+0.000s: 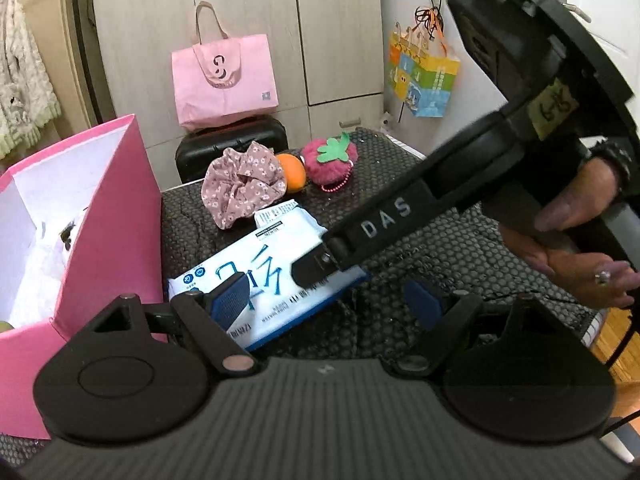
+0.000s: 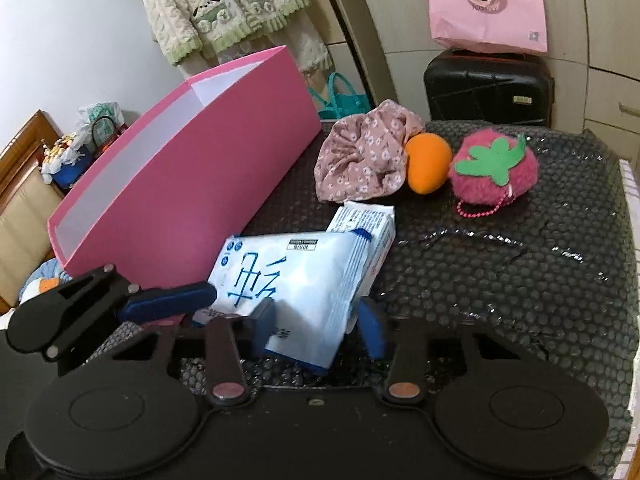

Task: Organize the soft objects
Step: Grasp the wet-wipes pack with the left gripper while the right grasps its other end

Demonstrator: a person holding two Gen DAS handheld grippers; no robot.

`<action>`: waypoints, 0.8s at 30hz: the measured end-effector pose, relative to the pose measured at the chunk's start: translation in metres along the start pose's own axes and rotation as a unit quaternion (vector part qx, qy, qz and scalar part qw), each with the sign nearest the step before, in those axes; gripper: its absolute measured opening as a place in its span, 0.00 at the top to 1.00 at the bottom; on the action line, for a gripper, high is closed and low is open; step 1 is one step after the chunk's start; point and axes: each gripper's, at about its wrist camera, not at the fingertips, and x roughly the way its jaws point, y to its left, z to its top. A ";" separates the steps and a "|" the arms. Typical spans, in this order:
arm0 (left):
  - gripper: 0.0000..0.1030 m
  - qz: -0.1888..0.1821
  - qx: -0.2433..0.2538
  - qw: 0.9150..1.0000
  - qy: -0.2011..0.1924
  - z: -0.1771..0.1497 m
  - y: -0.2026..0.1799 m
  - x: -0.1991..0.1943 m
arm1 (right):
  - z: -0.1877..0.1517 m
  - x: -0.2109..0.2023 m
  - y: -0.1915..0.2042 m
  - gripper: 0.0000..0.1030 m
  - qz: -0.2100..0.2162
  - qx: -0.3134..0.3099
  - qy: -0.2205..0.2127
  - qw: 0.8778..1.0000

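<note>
A white-and-blue wipes pack lies on the black bubble mat beside the open pink box. My right gripper is shut on the pack's near end, a blue pad on each side. In the left wrist view one of its fingers rests on top of the pack. My left gripper stands open, its left pad over the pack's near corner. A floral fabric scrunchie, an orange soft ball and a pink strawberry plush sit at the far side.
A smaller white packet lies just behind the wipes. A black suitcase with a pink tote bag on it stands behind the table. The mat's right edge drops off. A person's hand holds the right gripper's handle.
</note>
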 end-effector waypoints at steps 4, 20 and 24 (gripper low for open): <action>0.18 -0.017 -0.024 1.000 -0.008 -0.001 0.008 -0.009 | -0.008 -0.014 0.005 0.89 -0.022 -0.021 -0.017 0.999; 0.18 -0.028 -0.079 0.996 -0.001 0.003 0.023 -0.003 | -0.016 -0.042 -0.032 0.89 -0.012 0.055 -0.028 0.998; 0.18 -0.028 -0.079 0.996 0.014 0.000 0.021 -0.001 | -0.008 -0.024 -0.029 0.70 0.028 0.070 -0.010 0.997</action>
